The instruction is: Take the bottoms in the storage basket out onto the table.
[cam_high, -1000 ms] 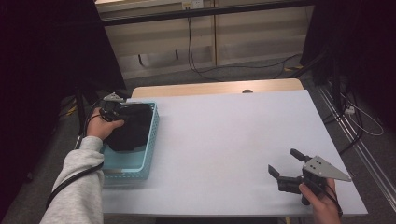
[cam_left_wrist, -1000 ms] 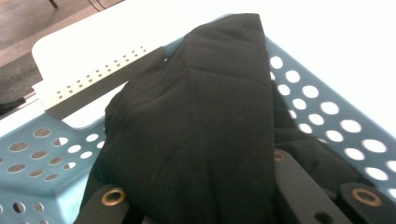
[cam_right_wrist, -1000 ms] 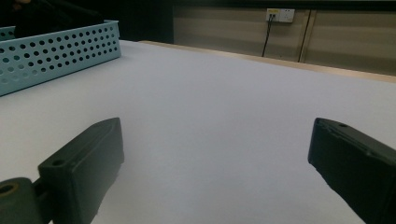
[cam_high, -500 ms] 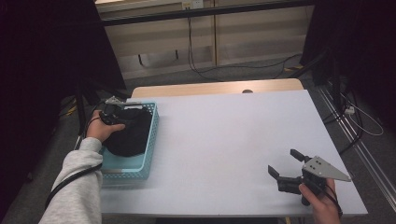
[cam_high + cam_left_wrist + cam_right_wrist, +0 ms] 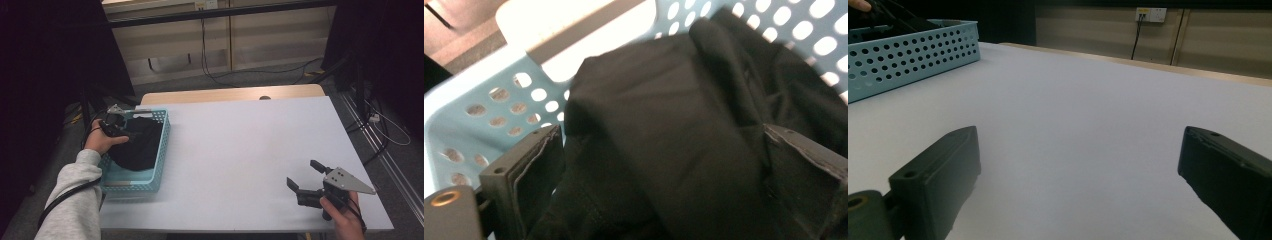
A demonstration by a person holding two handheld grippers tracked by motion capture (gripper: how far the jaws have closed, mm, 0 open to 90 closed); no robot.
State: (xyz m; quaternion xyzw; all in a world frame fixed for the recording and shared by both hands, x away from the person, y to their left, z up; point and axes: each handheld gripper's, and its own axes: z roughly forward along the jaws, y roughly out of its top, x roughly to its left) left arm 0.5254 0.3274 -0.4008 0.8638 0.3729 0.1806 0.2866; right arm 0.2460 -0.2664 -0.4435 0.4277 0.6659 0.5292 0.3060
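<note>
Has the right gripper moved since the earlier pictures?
No. The right gripper sits at the same place near the white table's front right corner, jaws open.

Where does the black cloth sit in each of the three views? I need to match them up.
High view: black cloth lies in the blue basket at the table's left edge, under the left gripper.
Left gripper view: the cloth sits mid-frame, between the open jaws.
Right gripper view: a dark strip above the basket's rim, top left, is probably the cloth.
Shared landmark: the basket's perforated wall.
</note>
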